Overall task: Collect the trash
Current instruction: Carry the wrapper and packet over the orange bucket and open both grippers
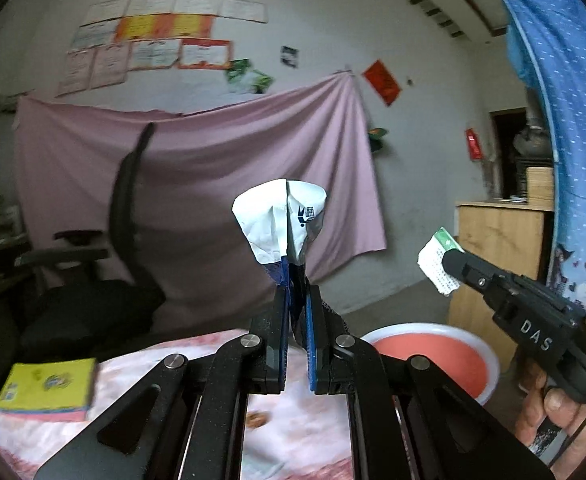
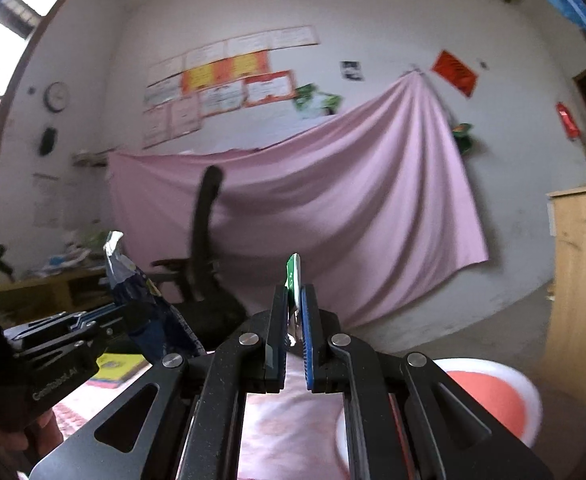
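My left gripper [image 1: 296, 280] is shut on a crumpled white and blue wrapper [image 1: 277, 220], which sticks up above the fingertips. The same wrapper [image 2: 133, 280] shows at the left of the right wrist view, held by the left gripper [image 2: 133, 314]. My right gripper [image 2: 295, 296] is shut on a thin green and white packet [image 2: 293, 272] seen edge-on. In the left wrist view that packet [image 1: 439, 256] juts from the right gripper [image 1: 451, 260] at the right. A red basin with a white rim [image 1: 433, 354] sits low and right, also seen as the basin [image 2: 493, 396] below my right gripper.
A pink patterned table cover [image 1: 293, 420] lies below both grippers, with a yellow box [image 1: 49, 388] at its left. A black office chair [image 1: 105, 272] stands before a pink sheet [image 1: 213, 160] on the wall. A wooden cabinet [image 1: 501, 264] and blue curtain [image 1: 565, 100] are right.
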`<state>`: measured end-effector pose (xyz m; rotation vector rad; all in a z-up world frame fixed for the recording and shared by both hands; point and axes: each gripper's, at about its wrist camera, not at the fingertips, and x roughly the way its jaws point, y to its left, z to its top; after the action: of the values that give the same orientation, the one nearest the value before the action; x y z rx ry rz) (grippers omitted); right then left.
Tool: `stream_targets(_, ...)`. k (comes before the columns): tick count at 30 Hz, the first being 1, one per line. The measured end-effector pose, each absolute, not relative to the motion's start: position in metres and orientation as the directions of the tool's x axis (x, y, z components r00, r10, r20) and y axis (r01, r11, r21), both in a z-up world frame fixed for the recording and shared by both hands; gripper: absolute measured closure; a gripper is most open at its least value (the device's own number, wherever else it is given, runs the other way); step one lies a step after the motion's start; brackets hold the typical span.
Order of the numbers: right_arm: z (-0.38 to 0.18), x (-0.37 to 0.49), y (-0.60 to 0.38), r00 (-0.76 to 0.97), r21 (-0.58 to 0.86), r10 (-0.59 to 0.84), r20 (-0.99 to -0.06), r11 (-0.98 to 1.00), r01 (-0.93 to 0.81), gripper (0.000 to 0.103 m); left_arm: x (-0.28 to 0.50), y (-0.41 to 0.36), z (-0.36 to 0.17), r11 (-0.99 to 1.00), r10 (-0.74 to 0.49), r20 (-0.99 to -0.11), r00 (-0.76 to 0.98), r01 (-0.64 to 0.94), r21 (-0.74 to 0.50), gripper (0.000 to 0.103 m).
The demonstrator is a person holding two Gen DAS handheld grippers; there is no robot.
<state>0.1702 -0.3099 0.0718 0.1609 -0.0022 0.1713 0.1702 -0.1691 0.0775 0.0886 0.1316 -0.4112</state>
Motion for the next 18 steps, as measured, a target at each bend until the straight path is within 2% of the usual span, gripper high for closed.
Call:
stream_targets(6,0.063,0.176,-0.36,0.999,0.217,0.036,-0.029,0.976,-0.029,0.098,0.188,-0.23,0.073,0.867,-0.482,-0.205,0.852,0.498,0.028,0.097)
stream_targets(11,0.047,0.189,-0.39,0.992,0.254,-0.028,-0.127,0.965,0.06,0.098,0.212,-0.269,0.064,0.845,-0.512,-0.321,0.797,0.534,-0.021,0.097)
stream_targets(18,0.031,0.198,-0.413,0.971,0.302,-0.047,-0.235,0.946,0.119,0.098,0.249,-0.294,0.049,0.84,-0.522,-0.477,0.707,0.524,-0.144,0.098)
